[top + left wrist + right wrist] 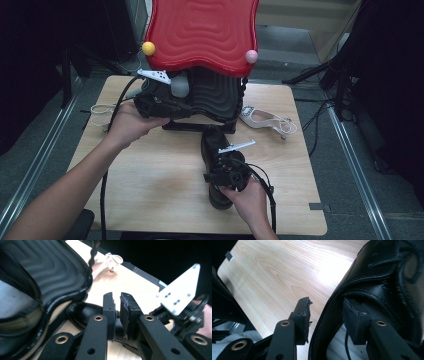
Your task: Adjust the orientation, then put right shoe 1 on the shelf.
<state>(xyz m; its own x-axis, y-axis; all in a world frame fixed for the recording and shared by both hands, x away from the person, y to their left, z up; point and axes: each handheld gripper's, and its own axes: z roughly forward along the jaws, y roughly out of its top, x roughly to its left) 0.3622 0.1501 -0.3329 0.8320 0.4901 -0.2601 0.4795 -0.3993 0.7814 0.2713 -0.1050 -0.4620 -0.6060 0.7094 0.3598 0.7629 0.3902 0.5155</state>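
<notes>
- High view: a black leather shoe (215, 145) lies near the middle of the wooden table (150, 175). The right gripper (227, 172) sits at its rear end; the left gripper (160, 106) hovers by the black-and-red rack (205, 35).
- Left gripper view: jaws nearly together, nothing between them; the glossy toe (82, 311) lies beyond.
- Right gripper view: jaws apart, straddling the stitched collar wall (332, 312); grip contact cannot be told.

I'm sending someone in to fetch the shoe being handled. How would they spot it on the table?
Start at the tall red-and-black wavy rack at the far edge of the wooden table. In front of it, at the right claw, lies the black leather shoe. The other shoe, a white strappy heeled sandal, lies right of the rack.
</notes>
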